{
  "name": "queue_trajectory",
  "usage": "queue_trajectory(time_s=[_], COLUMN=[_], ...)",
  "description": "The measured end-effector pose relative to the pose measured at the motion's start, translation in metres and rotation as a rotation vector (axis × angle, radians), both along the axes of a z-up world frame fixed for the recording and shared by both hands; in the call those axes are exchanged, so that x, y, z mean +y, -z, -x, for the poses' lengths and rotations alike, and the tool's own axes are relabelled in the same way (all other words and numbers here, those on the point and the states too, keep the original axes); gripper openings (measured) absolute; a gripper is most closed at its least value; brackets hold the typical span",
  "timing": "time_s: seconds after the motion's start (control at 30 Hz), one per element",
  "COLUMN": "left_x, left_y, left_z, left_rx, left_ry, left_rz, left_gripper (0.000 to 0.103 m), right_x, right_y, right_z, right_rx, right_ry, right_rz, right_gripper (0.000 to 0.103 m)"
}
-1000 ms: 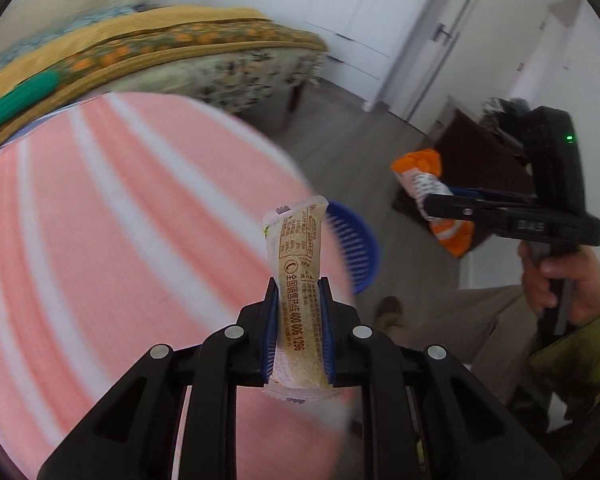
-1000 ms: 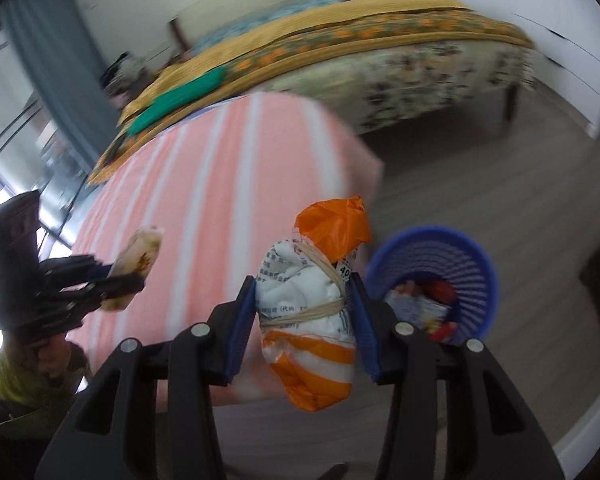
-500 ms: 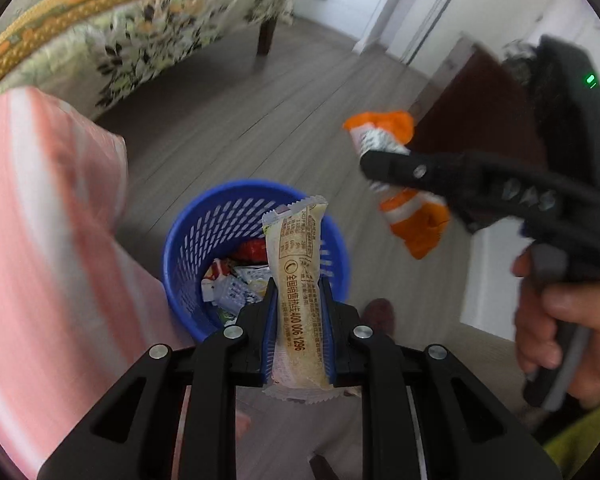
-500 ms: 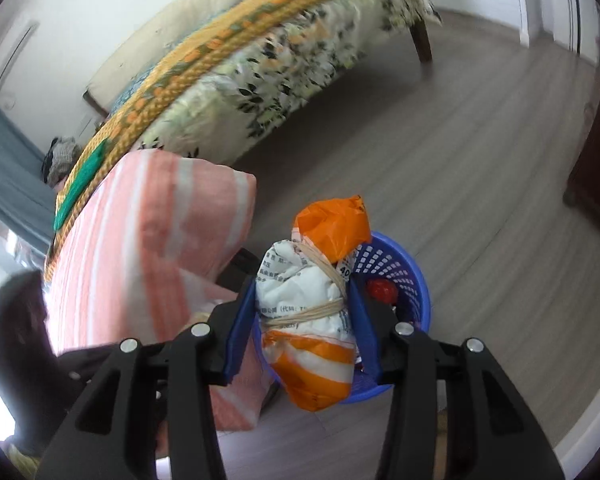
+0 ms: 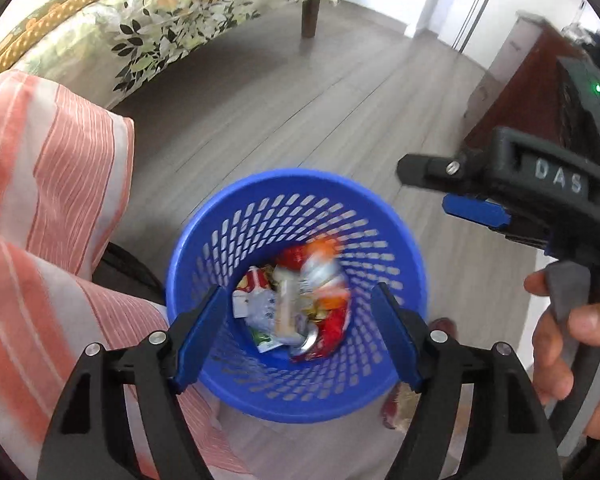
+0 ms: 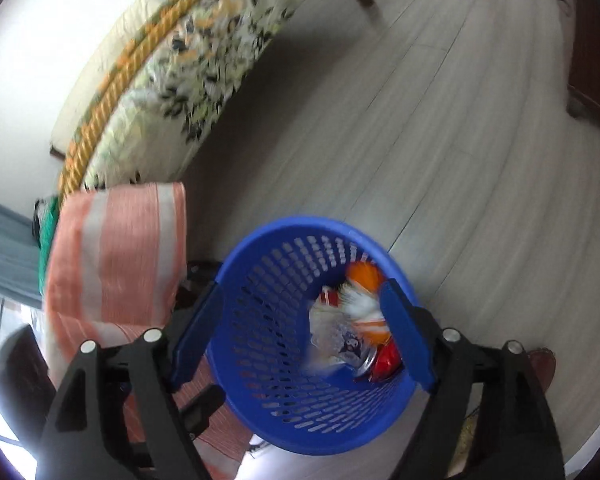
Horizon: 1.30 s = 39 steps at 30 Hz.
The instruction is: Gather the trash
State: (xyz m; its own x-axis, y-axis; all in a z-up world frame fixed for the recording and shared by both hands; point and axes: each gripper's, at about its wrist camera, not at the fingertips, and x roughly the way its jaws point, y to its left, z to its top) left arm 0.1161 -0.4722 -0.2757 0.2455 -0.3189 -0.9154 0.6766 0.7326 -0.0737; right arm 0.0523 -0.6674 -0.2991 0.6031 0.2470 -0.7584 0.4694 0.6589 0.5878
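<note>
**A:** so which step is being looked at here? Trash is seen in the blue mesh wastebasket [image 5: 296, 200], which stands on the wood floor [image 5: 300, 112].

**B:** the drop, by the look of it. The orange-and-white wrapped packet [image 5: 324, 276] is caught blurred inside the basket, seemingly mid-fall, and the tan snack stick [image 5: 286, 308] is seen lying upright-ish among the litter near the bottom.

**A:** and the tongs?

**B:** both pairs have just been opening. The left tongs [image 5: 298, 334] are spread wide above the basket mouth with nothing clamped between the pads. Same for the right tongs [image 6: 304, 330]: jaws apart, nothing pinched, the packet only seen past them, down in the basket.

**A:** what else is in there?

**B:** a red wrapper [image 5: 332, 332], a can end [image 5: 310, 340], a small red-and-white carton [image 5: 252, 292], something green [image 5: 266, 342]. Hard to be sure of more, it's blurry. The basket isn't full, probably well under half.

**A:** surroundings?

**B:** a pink striped cloth [image 5: 40, 200] hangs just beside the basket, likely over a tabletop. Behind it a floral-covered bed [image 5: 172, 20], and a dark wooden cabinet [image 5: 532, 92] off to the side.

**A:** next move?

**B:** probably both tongs get lifted clear and taken to whatever litter is left. Care would be needed not to knock the light basket over.
</note>
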Motion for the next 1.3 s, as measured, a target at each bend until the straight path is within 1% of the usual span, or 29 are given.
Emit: queue_trajectory(time_s=[0.03, 0.07, 0.1, 0.13, 0.17, 0.2, 0.23, 0.33, 0.43, 0.47, 0.53, 0.57, 0.6, 0.67, 0.7, 0.73, 0.8, 0.87, 0.93, 1.0, 1.03, 1.13, 1.3], left_x=[0.002, 0.007, 0.011, 0.016, 0.021, 0.030, 0.037, 0.064, 0.080, 0.083, 0.087, 0.088, 0.089, 0.091, 0.093, 0.093, 0.092, 0.093, 0.097, 0.102, 0.103, 0.106, 0.109], left_y=[-0.008, -0.022, -0.036, -0.050, -0.066, -0.086, -0.101, -0.147, -0.170, -0.173, -0.180, -0.181, -0.180, -0.181, -0.183, -0.183, -0.182, -0.180, -0.177, -0.173, -0.171, -0.163, -0.157], left_z=[0.001, 0.007, 0.013, 0.021, 0.030, 0.043, 0.053, 0.094, 0.115, 0.120, 0.131, 0.132, 0.131, 0.135, 0.133, 0.135, 0.138, 0.141, 0.141, 0.140, 0.140, 0.138, 0.132], left_rx=[-0.012, -0.033, -0.052, -0.076, -0.109, -0.158, -0.195, -0.319, -0.389, -0.405, -0.438, -0.432, -0.405, -0.346, -0.329, -0.320, -0.316, -0.302, -0.277, -0.244, -0.242, -0.251, -0.230], left_ry=[-0.006, -0.009, -0.011, -0.011, -0.009, -0.003, 0.006, 0.030, -0.004, -0.016, -0.025, -0.027, -0.023, -0.020, -0.020, -0.018, -0.011, -0.005, -0.007, -0.014, -0.016, -0.028, -0.047], left_rz=[0.015, 0.051, 0.081, 0.105, 0.122, 0.142, 0.163, 0.214, 0.212, 0.216, 0.219, 0.213, 0.208, 0.203, 0.202, 0.192, 0.147, 0.112, 0.103, 0.086, 0.075, 0.040, 0.032], left_gripper=[0.076, 0.076, 0.080, 0.083, 0.092, 0.095, 0.097, 0.098, 0.098, 0.098, 0.098, 0.098, 0.098, 0.098, 0.098, 0.098, 0.098, 0.098, 0.098, 0.098, 0.098, 0.098, 0.098], right_x=[-0.003, -0.005, -0.005, -0.003, -0.001, 0.002, 0.007, 0.034, 0.063, 0.073, 0.082, 0.083, 0.081, 0.078, 0.078, 0.082, 0.094, 0.106, 0.115, 0.119, 0.122, 0.130, 0.143], right_y=[-0.009, -0.022, -0.035, -0.055, -0.067, -0.084, -0.098, -0.147, -0.180, -0.192, -0.206, -0.209, -0.209, -0.209, -0.209, -0.211, -0.212, -0.207, -0.201, -0.196, -0.193, -0.188, -0.185], right_z=[0.004, 0.010, 0.016, 0.026, 0.031, 0.042, 0.055, 0.103, 0.144, 0.159, 0.178, 0.185, 0.189, 0.198, 0.201, 0.203, 0.204, 0.201, 0.201, 0.201, 0.199, 0.197, 0.191], right_rx=[-0.008, -0.014, -0.020, -0.032, -0.041, -0.054, -0.067, -0.130, -0.194, -0.212, -0.226, -0.213, -0.197, -0.210, -0.200, -0.191, -0.167, -0.090, -0.044, -0.018, -0.005, 0.012, 0.022], right_ry=[0.009, 0.017, 0.022, 0.021, 0.019, 0.016, 0.012, 0.016, 0.053, 0.083, 0.138, 0.160, 0.159, 0.152, 0.155, 0.151, 0.111, 0.081, 0.065, 0.051, 0.046, 0.009, -0.037], right_rz=[0.013, 0.043, 0.071, 0.106, 0.128, 0.159, 0.185, 0.292, 0.405, 0.460, 0.525, 0.533, 0.508, 0.443, 0.434, 0.439, 0.464, 0.506, 0.529, 0.535, 0.541, 0.538, 0.552], right_gripper=[0.085, 0.087, 0.089, 0.091, 0.095, 0.098, 0.098, 0.098, 0.098, 0.098, 0.098, 0.098, 0.098, 0.098, 0.098, 0.098, 0.098, 0.098, 0.098, 0.098, 0.098, 0.098, 0.098])
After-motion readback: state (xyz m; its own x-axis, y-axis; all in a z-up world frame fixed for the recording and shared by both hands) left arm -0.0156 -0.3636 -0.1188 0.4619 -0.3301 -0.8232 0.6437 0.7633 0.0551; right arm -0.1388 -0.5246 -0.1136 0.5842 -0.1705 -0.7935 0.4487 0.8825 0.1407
